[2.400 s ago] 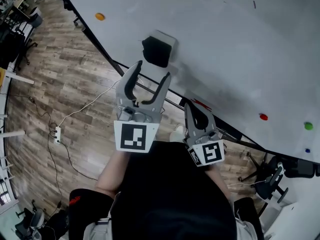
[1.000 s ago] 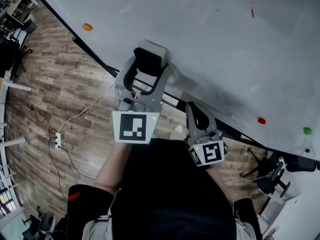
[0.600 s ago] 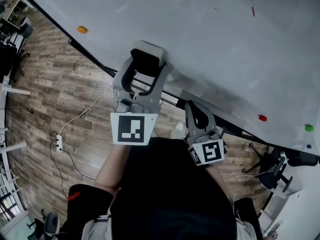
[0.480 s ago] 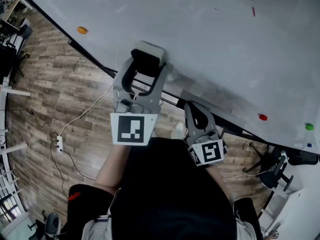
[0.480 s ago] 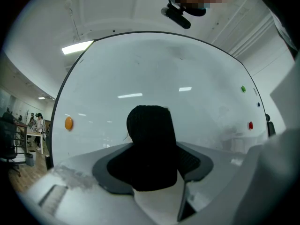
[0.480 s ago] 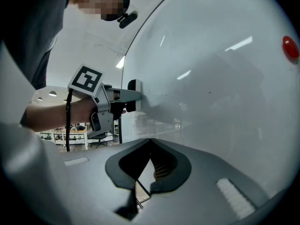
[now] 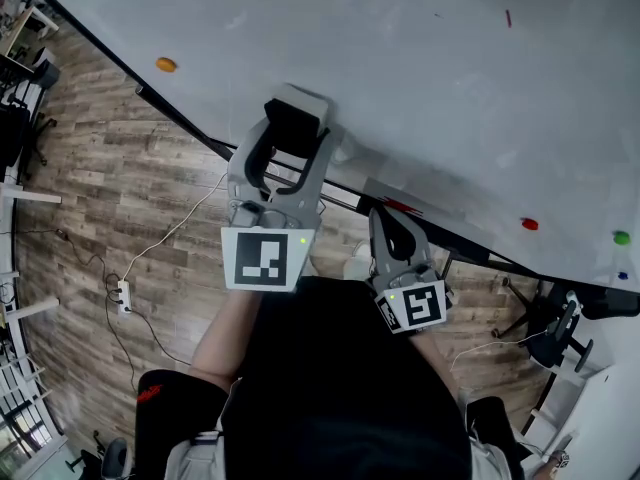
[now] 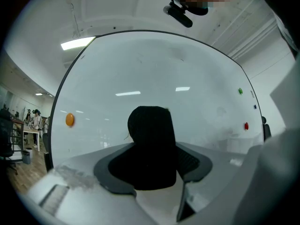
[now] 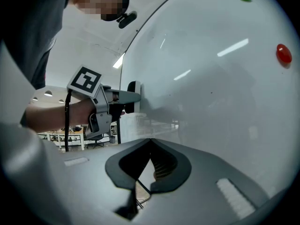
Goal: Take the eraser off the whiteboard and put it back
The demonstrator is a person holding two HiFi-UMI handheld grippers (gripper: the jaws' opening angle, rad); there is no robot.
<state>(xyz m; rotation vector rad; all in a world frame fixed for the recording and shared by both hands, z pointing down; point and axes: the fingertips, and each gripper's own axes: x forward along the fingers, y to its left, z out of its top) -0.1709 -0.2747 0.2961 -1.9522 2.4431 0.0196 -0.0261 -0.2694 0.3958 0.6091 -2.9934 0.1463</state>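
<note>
1. A person is standing at a large whiteboard [image 7: 430, 88] that is leaning across the head view, with a wooden floor [image 7: 100, 188] showing below it.
2. The eraser [image 7: 298, 108], black with a pale back, is sitting flat against the whiteboard, well to the right of an orange magnet [image 7: 166, 65].
3. The left gripper [image 7: 300, 133] is pointing level at the board and straddling the eraser, one jaw on each side.
4. Its jaws have just been closing in from wide open. In the left gripper view the eraser is filling the gap, and both pads appear to be pressing on its sides.
5. The right gripper [image 7: 385, 213] is hanging lower and nearer the person's body, apart from the board. Its jaws are meeting at the tips and holding nothing.
6. Judging progress: the task is only beginning. The grip is just forming, and the eraser is not yet off the board.
7. What is left, by that reading: pulling the eraser clear of the whiteboard, then setting it back against it and letting go.
</note>
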